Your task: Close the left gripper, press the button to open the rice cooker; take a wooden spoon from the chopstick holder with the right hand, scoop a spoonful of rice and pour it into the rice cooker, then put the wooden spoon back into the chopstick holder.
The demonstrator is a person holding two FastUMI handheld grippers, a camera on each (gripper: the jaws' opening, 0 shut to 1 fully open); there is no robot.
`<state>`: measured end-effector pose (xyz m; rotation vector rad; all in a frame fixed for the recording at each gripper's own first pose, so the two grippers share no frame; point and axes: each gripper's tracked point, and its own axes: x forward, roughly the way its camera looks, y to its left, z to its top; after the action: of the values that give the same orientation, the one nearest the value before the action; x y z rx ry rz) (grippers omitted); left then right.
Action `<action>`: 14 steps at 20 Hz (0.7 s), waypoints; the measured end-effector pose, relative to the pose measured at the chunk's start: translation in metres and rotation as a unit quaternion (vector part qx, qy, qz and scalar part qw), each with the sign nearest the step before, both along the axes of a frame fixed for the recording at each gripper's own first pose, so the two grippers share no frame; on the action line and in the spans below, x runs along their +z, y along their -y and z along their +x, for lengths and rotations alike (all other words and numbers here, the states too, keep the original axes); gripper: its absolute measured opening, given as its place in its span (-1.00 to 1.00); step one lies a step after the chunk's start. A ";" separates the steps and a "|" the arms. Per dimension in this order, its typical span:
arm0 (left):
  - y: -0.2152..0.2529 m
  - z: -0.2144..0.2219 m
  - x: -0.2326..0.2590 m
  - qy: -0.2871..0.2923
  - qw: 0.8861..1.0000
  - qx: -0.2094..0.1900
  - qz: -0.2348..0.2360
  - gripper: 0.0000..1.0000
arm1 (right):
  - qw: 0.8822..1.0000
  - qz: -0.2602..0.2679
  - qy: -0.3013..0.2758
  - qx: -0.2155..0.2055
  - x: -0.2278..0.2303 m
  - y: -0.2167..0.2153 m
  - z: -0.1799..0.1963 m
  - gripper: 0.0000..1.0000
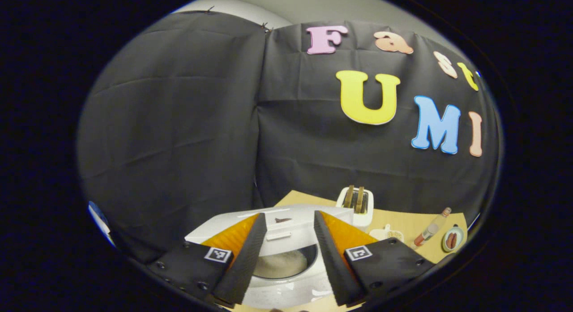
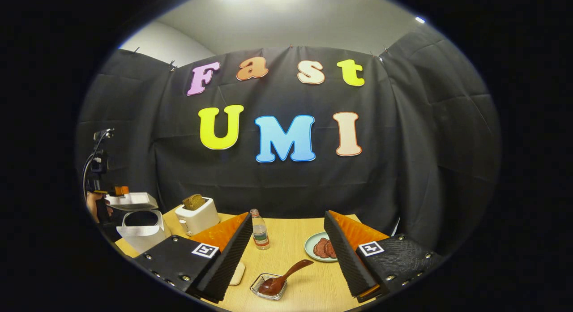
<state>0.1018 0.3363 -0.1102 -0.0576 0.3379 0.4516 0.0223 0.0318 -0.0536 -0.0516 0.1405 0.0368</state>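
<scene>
Hovering above the cooker (image 1: pixel 286 258), the left gripper (image 1: pixel 290 219) has its fingers spread apart with nothing between them. Cooker lid (image 1: pixel 286 222) is raised; the pot opening lies directly below the gap between the fingers, with pale contents visible inside. Toaster (image 1: pixel 357 204) stands just behind the cooker, bread slices in its slots.

Right gripper (image 2: pixel 286 219) is wide open and holds nothing. Spoon (image 2: pixel 284 276) rests on the table (image 2: pixel 295 240) with its bowl in a small clear dish (image 2: pixel 268 287), handle angled up toward the right finger, lying between the two fingers but untouched by either. Bottle (image 2: pixel 259 229) stands upright near the left finger. Plate (image 2: pixel 320 247) with brown slices sits beside the right finger. At far left in the right gripper view, the open cooker and a hand (image 2: pixel 92 204) holding the other gripper are seen. Chopstick holder: cannot be located.
</scene>
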 end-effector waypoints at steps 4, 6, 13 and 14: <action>0.040 -0.010 0.034 0.060 0.997 -0.038 0.001 0.92 | 1.000 0.009 0.007 0.013 0.002 -0.002 -0.004 0.95; 0.072 -0.018 0.047 0.082 0.995 -0.064 -0.002 0.90 | 1.000 0.017 0.006 0.012 0.001 0.000 -0.004 0.95; 0.189 -0.055 0.071 0.113 0.980 -0.162 0.007 0.92 | 0.998 0.052 -0.043 -0.010 -0.038 0.011 -0.002 0.95; 0.204 -0.061 0.074 0.116 0.978 -0.173 0.005 0.92 | 0.997 0.059 -0.055 -0.012 -0.047 0.012 -0.003 0.95</action>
<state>0.0410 0.1327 -0.0360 -0.0398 0.1110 0.0980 0.0193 0.0201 -0.1001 0.0712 0.2493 0.0233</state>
